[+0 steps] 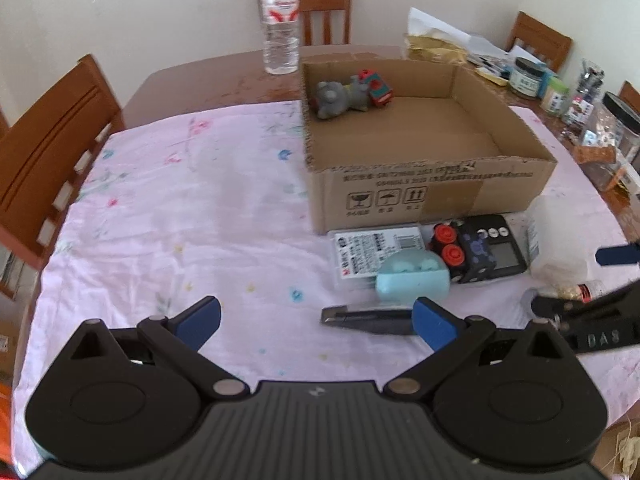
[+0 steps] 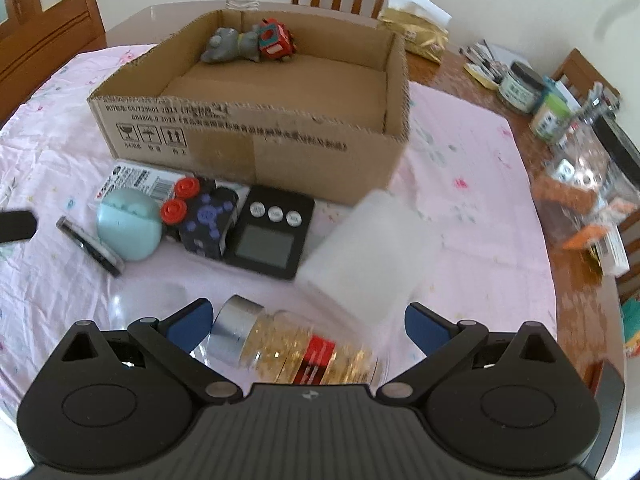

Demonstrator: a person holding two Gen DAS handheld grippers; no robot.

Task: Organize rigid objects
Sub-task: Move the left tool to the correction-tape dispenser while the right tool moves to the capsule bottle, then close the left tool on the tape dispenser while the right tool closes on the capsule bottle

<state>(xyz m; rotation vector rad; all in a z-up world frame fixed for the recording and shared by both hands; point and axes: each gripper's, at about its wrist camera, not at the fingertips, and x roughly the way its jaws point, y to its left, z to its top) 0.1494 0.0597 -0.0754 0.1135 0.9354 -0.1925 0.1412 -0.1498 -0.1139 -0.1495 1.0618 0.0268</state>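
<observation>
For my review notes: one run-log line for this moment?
left gripper open, empty | right gripper open over jar | box holds two toys

A grey figurine (image 2: 230,45) and red cube toy (image 2: 274,39) lie in the far corner of the open cardboard box (image 2: 256,148). In front of it, on the surface, cluster a mint case (image 2: 128,226), black scale (image 2: 270,236), dark cube (image 2: 208,222) and a toppled glitter jar (image 2: 296,348).

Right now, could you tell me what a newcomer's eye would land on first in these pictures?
Probably the open brown cardboard box mid-table on the pink cloth, with a grey plush toy and a red-and-teal cube in its far corner. In front of it lies a cluster: a pale blue rounded case, a black digital scale, and a gold-filled glass jar lying between the right gripper's open jaws.
</observation>
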